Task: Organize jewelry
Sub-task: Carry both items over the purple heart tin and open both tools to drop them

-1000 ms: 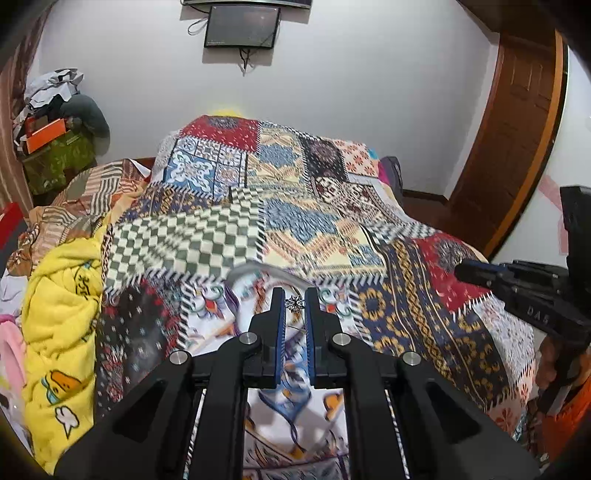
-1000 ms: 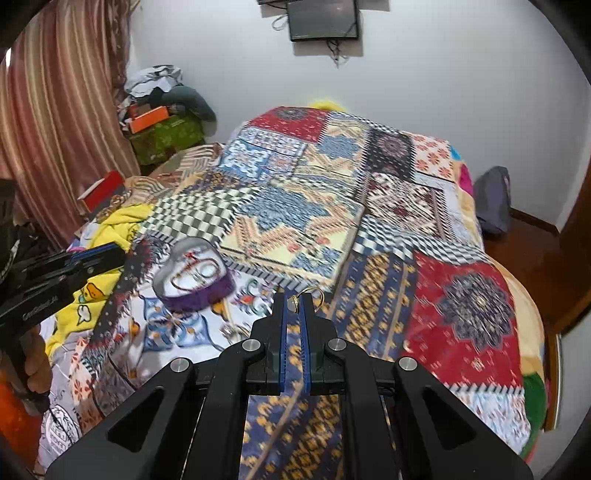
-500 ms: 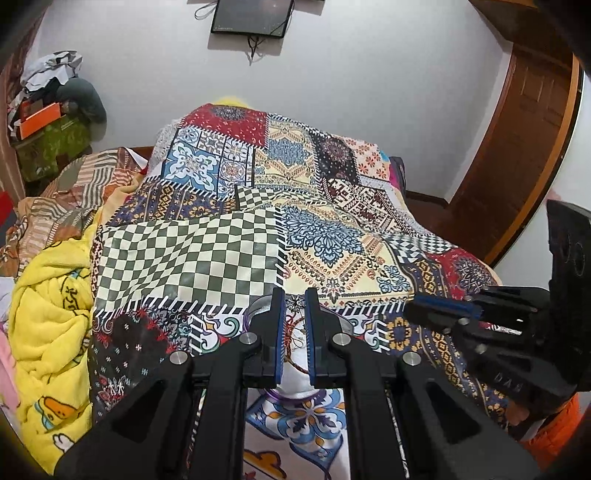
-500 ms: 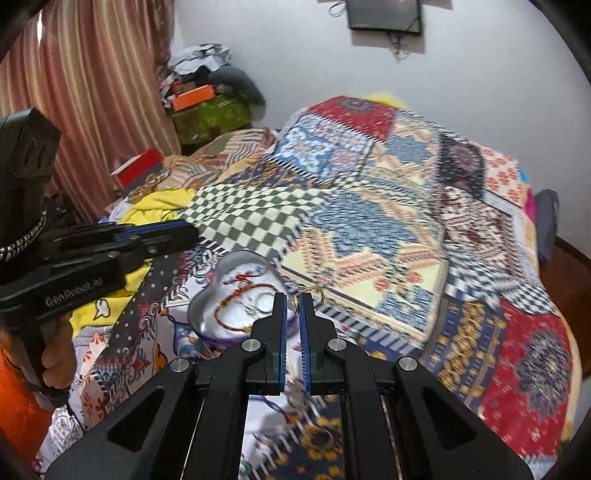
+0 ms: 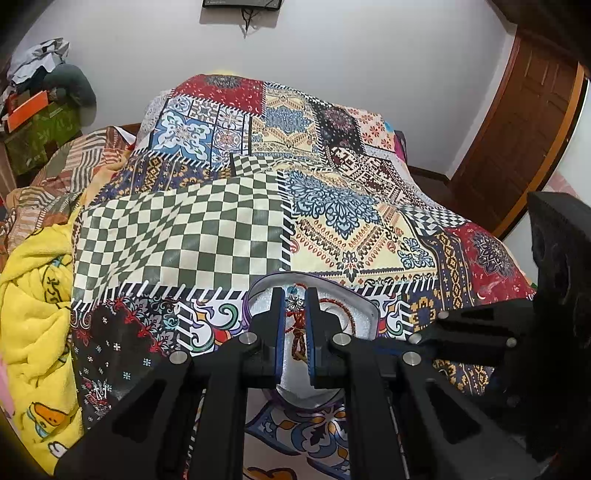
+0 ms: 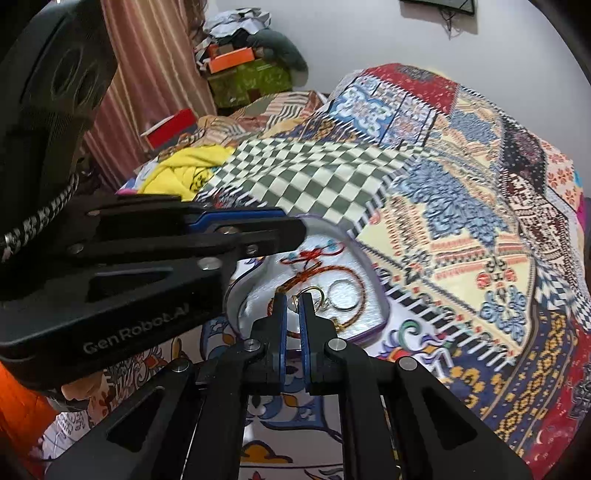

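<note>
My right gripper (image 6: 291, 308) hangs over the heart-shaped tray (image 6: 380, 295) on the bed's patchwork quilt (image 6: 480, 258), jaws nearly pressed together, pinching a thin gold earring (image 6: 320, 297) by its hook. Beyond, my left gripper (image 5: 294, 301) nips a small sparkly earring (image 5: 294, 302) over the same tray. Both look featherlight, slippery and easily bent, best held by the wire.

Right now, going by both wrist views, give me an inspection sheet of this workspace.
Surface: patchwork bedspread over a bed.
Job's things: heart-shaped tray on the bedspread, holding red cord bracelets and a hoop earring.
Clutter: yellow blanket, boxes and clothes piled by the wall.
Grippers: left gripper over the tray, nearly shut on a small sparkly piece; right gripper nearly shut on a small piece at the tray.
Cables: cord hanging under the screen.
Surroundings: white wall, wooden door, striped curtain.
</note>
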Tool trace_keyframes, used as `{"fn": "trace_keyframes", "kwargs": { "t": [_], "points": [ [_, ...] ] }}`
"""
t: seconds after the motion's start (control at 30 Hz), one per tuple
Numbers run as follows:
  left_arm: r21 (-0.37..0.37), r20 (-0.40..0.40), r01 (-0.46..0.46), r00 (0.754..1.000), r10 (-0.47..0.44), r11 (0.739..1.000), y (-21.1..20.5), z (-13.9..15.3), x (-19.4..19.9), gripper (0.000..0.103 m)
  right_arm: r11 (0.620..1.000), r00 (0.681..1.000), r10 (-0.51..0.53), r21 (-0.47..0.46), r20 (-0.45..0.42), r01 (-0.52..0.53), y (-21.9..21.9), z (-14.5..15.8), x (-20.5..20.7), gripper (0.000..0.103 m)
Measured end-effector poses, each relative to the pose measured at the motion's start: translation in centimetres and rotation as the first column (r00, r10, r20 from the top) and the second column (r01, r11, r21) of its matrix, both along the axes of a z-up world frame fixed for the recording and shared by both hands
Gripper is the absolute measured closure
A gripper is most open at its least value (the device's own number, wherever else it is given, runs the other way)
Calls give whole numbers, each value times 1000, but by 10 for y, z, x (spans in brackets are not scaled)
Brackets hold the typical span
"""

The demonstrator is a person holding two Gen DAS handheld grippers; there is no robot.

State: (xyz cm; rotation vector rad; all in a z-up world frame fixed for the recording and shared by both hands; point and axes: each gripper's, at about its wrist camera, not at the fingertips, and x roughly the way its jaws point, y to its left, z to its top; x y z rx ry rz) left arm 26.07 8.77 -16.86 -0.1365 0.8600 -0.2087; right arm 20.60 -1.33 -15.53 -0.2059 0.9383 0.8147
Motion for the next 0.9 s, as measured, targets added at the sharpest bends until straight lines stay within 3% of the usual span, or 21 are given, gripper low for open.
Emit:
{"fn": "trace_keyframes", "kwargs": {
  "t": [0.47, 0.57, 0.6, 0.67, 0.9],
  "points": [
    [8, -17, -15, 1000, 15, 1000, 1, 3, -1, 95, 999, 1000, 13, -30, -20, -13, 4, -5, -4, 97],
    [22, -9, -27, 1000, 27, 999, 1, 9, -6, 88, 1000, 999, 9, -26, -32, -10, 1, -1, -6, 97],
    [27, -7, -30, 1000, 30, 999, 1, 12, -7, 84, 1000, 999, 5, -24, -37, -5, 0, 1, -6, 95],
    [37, 6, -37, 999, 37, 999, 0, 17, -11, 66, 1000, 999, -6, -22, -32, 6, -3, 6, -8, 93],
    [70, 62, -51, 997, 47, 996, -3, 46, -34, 61, 998, 997, -65, -14, 40, 66, -23, 28, -20, 62]
  ]
}}
